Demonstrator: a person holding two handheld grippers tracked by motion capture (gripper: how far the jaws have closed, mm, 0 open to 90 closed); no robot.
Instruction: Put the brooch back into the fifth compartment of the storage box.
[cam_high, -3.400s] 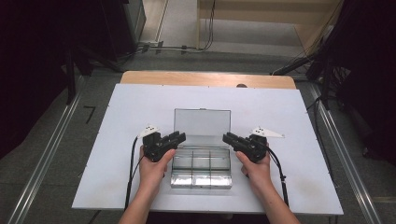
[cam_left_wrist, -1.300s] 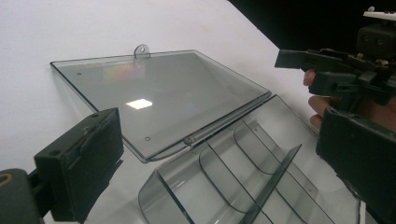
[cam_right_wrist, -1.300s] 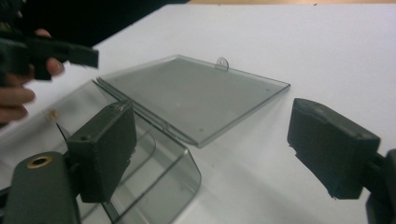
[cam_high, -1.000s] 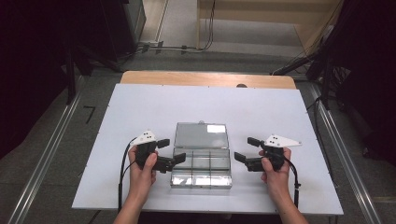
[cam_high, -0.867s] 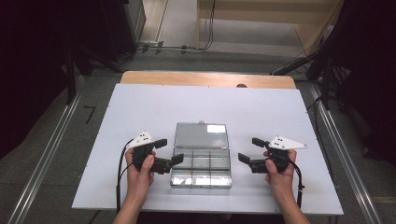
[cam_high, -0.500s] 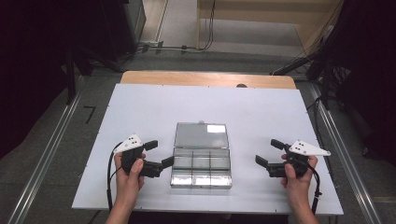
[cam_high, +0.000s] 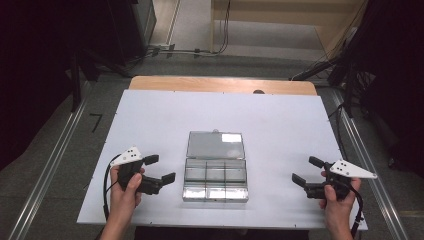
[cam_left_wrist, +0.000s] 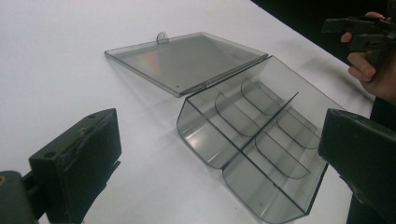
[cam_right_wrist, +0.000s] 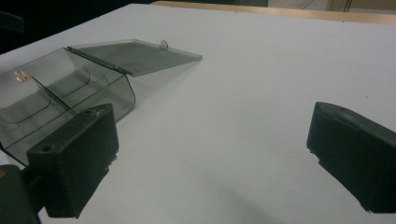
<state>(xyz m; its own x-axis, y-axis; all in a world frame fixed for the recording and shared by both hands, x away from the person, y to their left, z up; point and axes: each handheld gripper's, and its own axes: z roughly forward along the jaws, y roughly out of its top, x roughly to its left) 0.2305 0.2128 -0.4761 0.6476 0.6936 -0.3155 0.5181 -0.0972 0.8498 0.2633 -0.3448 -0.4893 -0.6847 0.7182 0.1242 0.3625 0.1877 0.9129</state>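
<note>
on white table (cam_high: 150, 120), open organizer box (cam_high: 216, 165)

Left hand (cam_high: 125, 187): enters from the bottom edge at the left, forearm angled up, holding the left gripper (cam_high: 160, 169) low over the tabletop with its jaws spread wide and pointed right. Right hand (cam_high: 336, 197): enters from the bottom edge at the far right, holding the right gripper (cam_high: 306, 170) with jaws spread wide and pointed left. Both grippers hold nothing and sit well apart.

left gripper (cam_high: 159, 169), right gripper (cam_high: 306, 170), both drawn outward from box (cam_high: 215, 166)
</note>
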